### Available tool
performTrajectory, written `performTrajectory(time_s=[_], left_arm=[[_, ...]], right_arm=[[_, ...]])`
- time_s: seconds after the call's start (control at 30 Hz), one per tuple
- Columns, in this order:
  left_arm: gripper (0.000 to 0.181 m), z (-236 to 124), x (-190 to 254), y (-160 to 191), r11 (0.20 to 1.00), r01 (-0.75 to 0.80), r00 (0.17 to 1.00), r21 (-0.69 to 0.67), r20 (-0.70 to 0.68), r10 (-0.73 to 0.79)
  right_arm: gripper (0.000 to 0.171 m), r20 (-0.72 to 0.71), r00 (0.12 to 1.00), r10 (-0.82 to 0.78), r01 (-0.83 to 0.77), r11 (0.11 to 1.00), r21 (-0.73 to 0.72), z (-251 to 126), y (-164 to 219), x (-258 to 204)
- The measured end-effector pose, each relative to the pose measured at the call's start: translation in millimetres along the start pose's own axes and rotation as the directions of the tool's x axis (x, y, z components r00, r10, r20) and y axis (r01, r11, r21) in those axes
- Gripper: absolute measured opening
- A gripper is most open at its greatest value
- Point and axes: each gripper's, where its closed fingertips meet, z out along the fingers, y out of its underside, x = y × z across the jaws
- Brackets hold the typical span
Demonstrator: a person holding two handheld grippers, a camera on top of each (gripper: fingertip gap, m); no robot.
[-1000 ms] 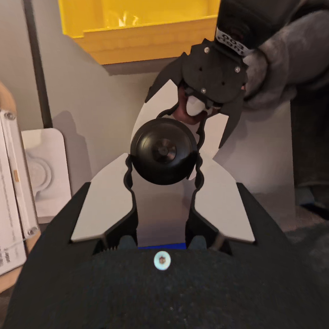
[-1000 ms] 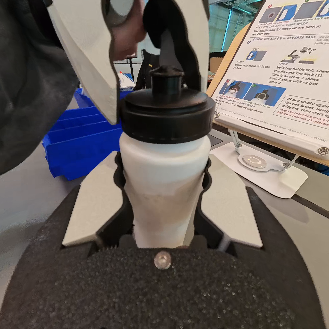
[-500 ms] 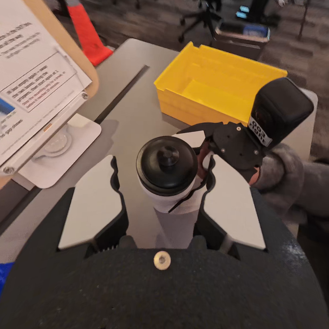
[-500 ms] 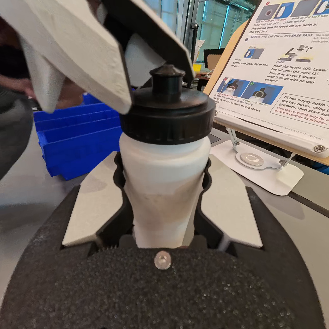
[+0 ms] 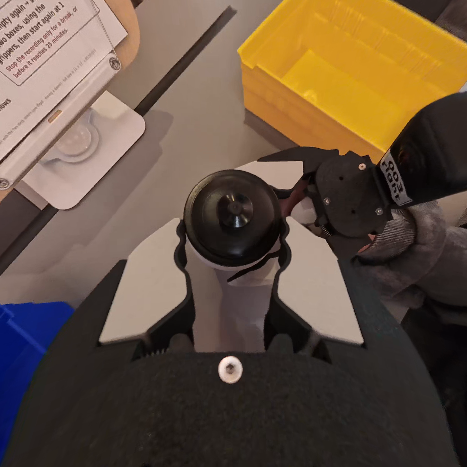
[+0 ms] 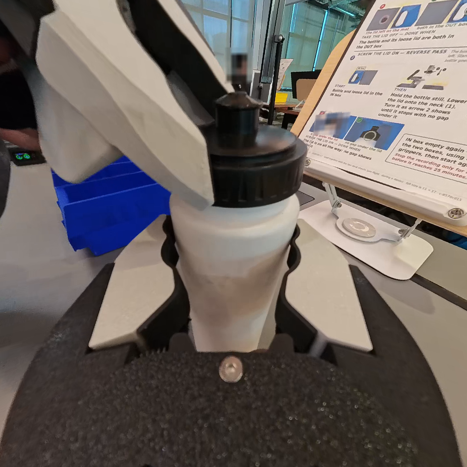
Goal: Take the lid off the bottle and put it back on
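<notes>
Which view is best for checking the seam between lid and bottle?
Right wrist view. It sees the black lid side-on, its ribbed skirt meeting the white bottle shoulder, though the left hand-held gripper covers the seam's left part. The left wrist view looks down on the lid, so the lid itself hides the seam.

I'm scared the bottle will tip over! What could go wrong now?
1. The left gripper grips the lid at a tilt, one finger only on the lid's side; it might slip when twisting.
2. The right gripper holds the bottle by its smooth white body; a hard twist could spin it.
3. If the lid pops free, it could drop onto the table.
</notes>
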Motion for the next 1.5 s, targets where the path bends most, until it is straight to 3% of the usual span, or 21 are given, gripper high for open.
performTrajectory(time_s=[0.3, 0.6, 0.8, 1.03, 1.5], left_arm=[[0.071, 0.5, -2.0, -0.6, 0.998, 0.063, 0.995, -0.028, 0.083, -0.06], [0.071, -3.7, -8.5, -3.0, 0.991, 0.137, 0.95, -0.004, 0.284, -0.13], [0.071, -12.4, -1.2, -6.8, 0.982, 0.134, 0.984, -0.133, 0.134, -0.116], [0.071, -10.9, -2.2, -7.9, 0.977, 0.124, 0.992, -0.176, 0.038, -0.119], [0.071, 4.3, -5.2, -5.9, 0.978, 0.088, 0.996, -0.191, 0.026, -0.084]], right_arm=[[0.087, -0.015, 1.0, 0.005, -0.005, 1.0, -0.009, 0.2, 0.1, 2.1], [0.086, -0.144, 0.989, -0.016, 0.008, 0.998, -0.055, 3.9, 1.3, 6.7], [0.086, -0.141, 0.99, 0.007, -0.014, 0.999, -0.049, 0.1, 2.3, 13.1], [0.086, -0.133, 0.991, 0.008, -0.015, 0.999, -0.048, 0.0, 2.2, 13.2], [0.086, -0.13, 0.991, 0.011, -0.017, 0.999, -0.044, 0.3, 2.1, 12.9]])
